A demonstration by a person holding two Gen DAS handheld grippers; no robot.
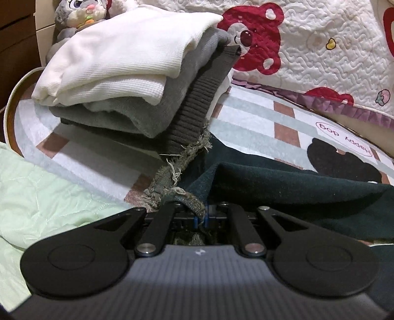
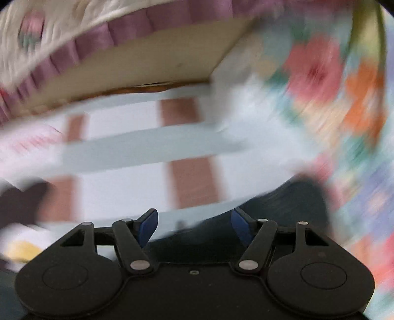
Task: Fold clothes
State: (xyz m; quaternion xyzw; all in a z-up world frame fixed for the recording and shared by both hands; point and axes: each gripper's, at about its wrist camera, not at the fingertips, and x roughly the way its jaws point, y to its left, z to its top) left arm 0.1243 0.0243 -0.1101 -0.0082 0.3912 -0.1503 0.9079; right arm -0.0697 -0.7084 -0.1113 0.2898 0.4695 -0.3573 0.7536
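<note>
A dark denim garment [image 1: 283, 187] with a frayed grey-green hem [image 1: 170, 172] lies crumpled on the checked blanket [image 1: 258, 118]. My left gripper [image 1: 200, 216] is shut on that frayed hem, which runs up from the pads toward a pile. The pile of folded clothes [image 1: 128, 73] stands at the back left: a white knit on top, grey and dark ribbed pieces below. In the blurred right wrist view my right gripper [image 2: 194, 225] stands open with nothing between its blue pads [image 2: 147, 224], just above the same dark garment [image 2: 283, 204].
A grey plush rabbit [image 1: 78, 14] sits behind the pile. A quilted white cover with red bears [image 1: 307, 49] rises at the back. A pale green quilt [image 1: 37, 204] lies at the left. A flowered fabric [image 2: 344, 98] fills the right of the right wrist view.
</note>
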